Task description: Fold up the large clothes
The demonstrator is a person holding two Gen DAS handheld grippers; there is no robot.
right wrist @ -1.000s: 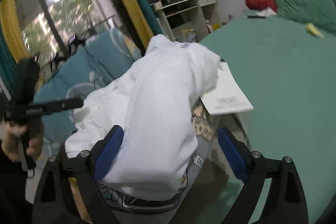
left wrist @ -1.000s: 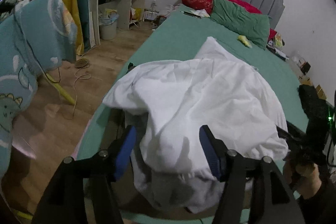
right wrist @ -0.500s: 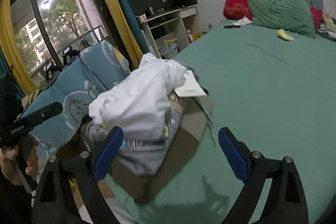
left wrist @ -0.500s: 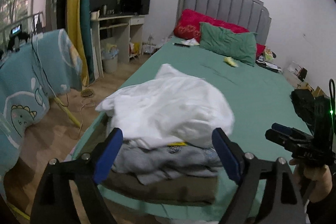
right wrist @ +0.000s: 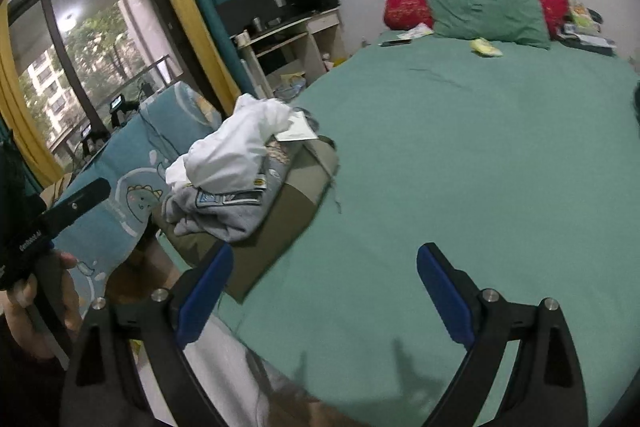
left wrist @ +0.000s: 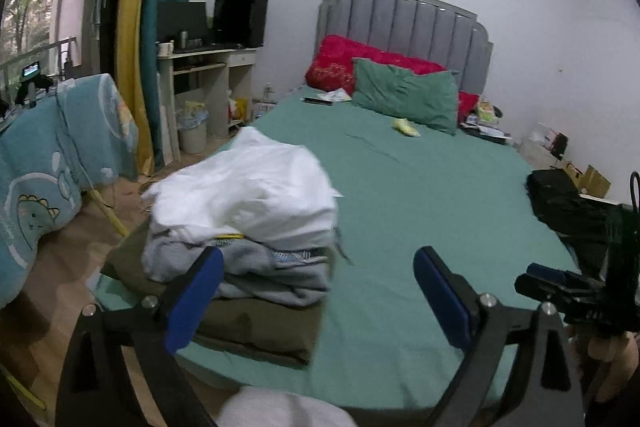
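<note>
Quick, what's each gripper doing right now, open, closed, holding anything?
Left gripper: jaws opening wide, nothing between them; the clothes pile lies on the bed beyond.
Right gripper: open, holding nothing.

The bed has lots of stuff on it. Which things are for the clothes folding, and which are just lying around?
For the folding:
- white garment, top of the pile
- grey garment beneath it
- olive garment at the bottom
- left gripper, opening, nothing between its jaws
- right gripper, open, empty

Just lying around:
- green pillow
- red pillow
- small yellow thing
- bin
</note>
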